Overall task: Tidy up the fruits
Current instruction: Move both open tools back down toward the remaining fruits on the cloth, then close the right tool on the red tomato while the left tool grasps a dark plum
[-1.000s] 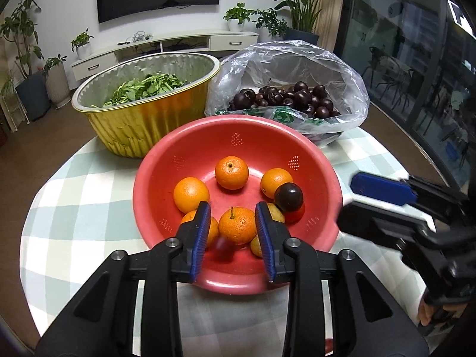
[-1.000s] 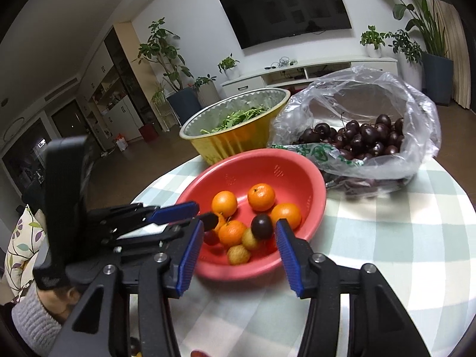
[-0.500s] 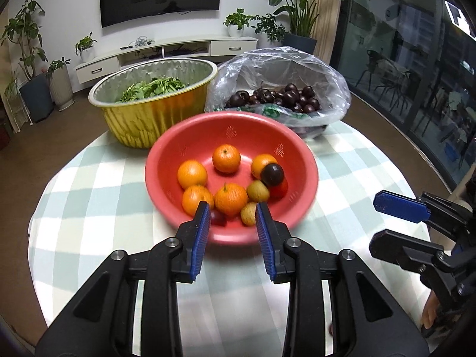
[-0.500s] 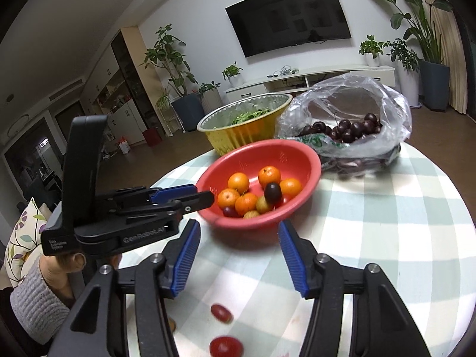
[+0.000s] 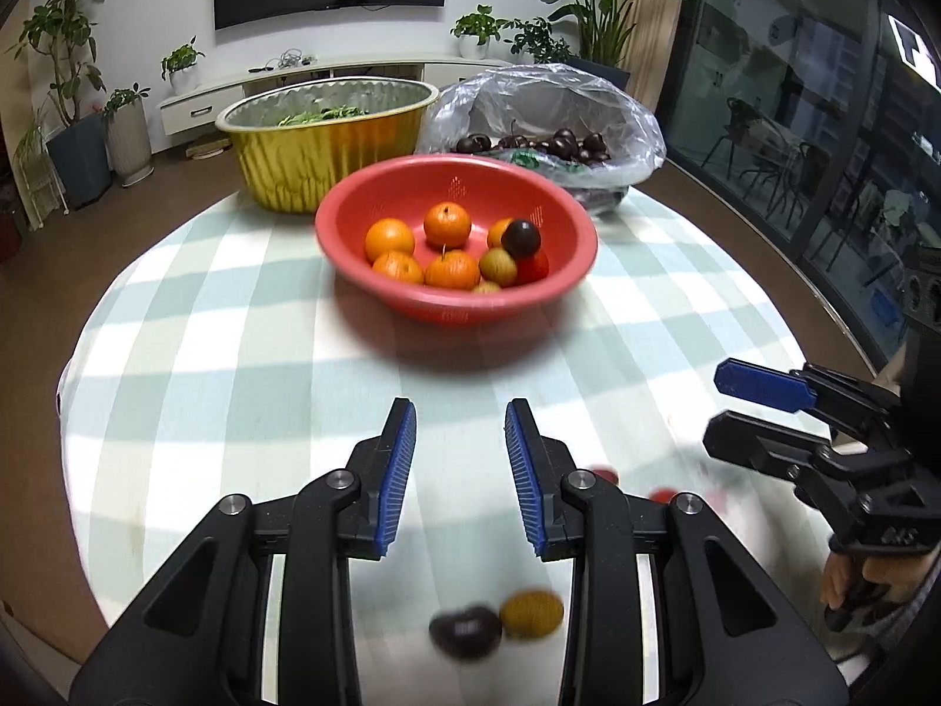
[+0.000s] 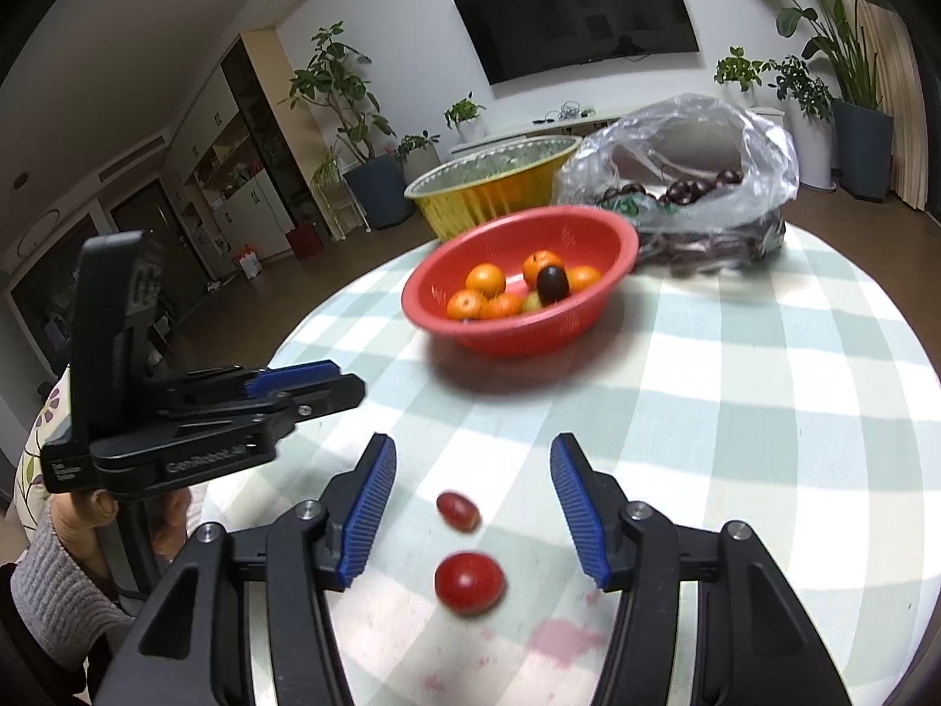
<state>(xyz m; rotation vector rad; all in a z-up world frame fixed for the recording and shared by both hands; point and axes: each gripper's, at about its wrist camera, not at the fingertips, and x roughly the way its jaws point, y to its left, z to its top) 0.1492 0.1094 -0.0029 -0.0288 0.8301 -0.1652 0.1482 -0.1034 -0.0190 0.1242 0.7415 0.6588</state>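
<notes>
A red colander bowl [image 5: 456, 306] stands near the middle of the round counter [image 5: 206, 365], which wears a green-and-white checked cloth. In it lie five oranges [image 5: 389, 238], one dark plum [image 5: 521, 238], two greenish-brown fruits [image 5: 498, 266] and one red fruit [image 5: 534, 266]. Behind it stand one gold foil basin [image 5: 329, 159] of green leaves and one clear plastic bag [image 5: 547, 117] of dark cherries.

Four loose fruits lie on the near part of the cloth. Beneath the left tool [image 5: 460, 459] a dark plum [image 5: 464, 630] touches a brownish-green fruit [image 5: 531, 613], both blurred. Ahead of the right tool [image 6: 470, 506] lie two red fruits: an oval one [image 6: 457, 510], its long axis slanting from upper left to lower right, and a rounder one [image 6: 469, 582] nearer the camera.

The left tool's jaws stand narrowly parted with nothing between them. The right tool's jaws stand wider, having just been opening; the oval red fruit lies between them, untouched.
</notes>
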